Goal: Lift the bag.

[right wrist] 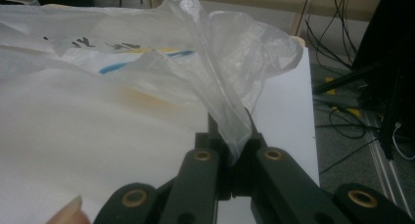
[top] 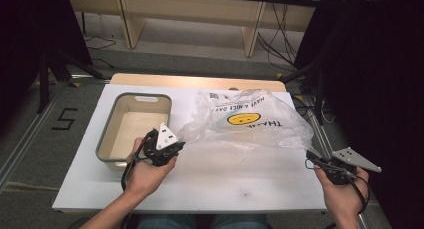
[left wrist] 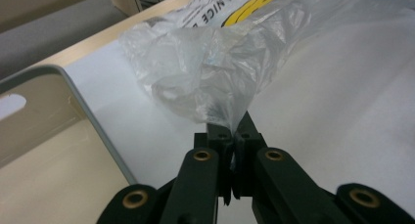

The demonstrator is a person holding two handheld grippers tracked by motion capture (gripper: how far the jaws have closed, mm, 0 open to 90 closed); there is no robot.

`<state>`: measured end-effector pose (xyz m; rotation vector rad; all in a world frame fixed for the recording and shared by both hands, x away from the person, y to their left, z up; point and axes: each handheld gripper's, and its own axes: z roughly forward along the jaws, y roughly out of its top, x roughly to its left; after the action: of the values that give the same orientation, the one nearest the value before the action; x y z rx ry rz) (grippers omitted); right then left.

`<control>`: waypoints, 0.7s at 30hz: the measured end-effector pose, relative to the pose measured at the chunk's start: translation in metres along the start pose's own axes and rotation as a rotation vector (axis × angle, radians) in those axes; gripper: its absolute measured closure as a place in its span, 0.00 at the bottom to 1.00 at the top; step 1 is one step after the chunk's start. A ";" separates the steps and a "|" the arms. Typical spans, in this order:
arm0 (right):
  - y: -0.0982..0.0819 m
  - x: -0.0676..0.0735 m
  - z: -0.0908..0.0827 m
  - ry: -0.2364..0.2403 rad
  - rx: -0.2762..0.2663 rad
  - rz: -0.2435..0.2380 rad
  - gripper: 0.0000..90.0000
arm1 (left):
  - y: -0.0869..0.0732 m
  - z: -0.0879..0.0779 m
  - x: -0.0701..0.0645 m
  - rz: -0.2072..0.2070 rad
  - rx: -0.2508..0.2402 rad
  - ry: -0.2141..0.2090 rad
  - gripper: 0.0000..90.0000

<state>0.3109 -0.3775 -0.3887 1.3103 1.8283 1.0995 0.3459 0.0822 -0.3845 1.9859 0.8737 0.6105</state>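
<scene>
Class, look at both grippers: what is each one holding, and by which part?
Both hold the same plastic bag. The left gripper pinches its left corner; the right gripper pinches its right corner.

The left gripper (top: 176, 146), in the left hand (top: 147, 170), points toward two o'clock, jaws clamped together. The right gripper (top: 311, 155), in the right hand (top: 345, 191), points toward ten o'clock, jaws likewise closed.

Even overhead light washes the white table (top: 210, 179) bright in the high view, while dark curtains frame both sides. Soft glare glints on the plastic bag (top: 245, 121). Both gripper views blur their nearest black jaws; shadows stay faint.
</scene>
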 end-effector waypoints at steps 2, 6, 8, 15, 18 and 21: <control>0.000 0.000 0.000 -0.001 -0.001 0.001 1.00 | 0.004 -0.004 -0.001 0.020 -0.025 -0.001 0.99; -0.001 -0.001 0.000 -0.003 -0.001 0.003 1.00 | 0.013 -0.010 -0.002 0.032 -0.087 0.003 0.99; 0.000 -0.001 0.000 -0.007 -0.007 0.005 1.00 | 0.017 -0.014 -0.002 0.034 -0.115 0.008 0.99; 0.004 -0.001 -0.005 -0.017 -0.041 0.008 1.00 | 0.029 -0.025 0.006 0.014 -0.185 0.041 0.99; 0.006 0.001 -0.007 -0.014 -0.050 0.003 1.00 | 0.031 -0.027 0.009 0.007 -0.198 0.053 0.99; 0.009 0.003 -0.008 -0.012 -0.061 -0.005 1.00 | 0.033 -0.029 0.010 -0.004 -0.221 0.056 0.99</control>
<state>0.3071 -0.3754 -0.3777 1.2737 1.7746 1.1337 0.3440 0.0919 -0.3402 1.7752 0.8069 0.7306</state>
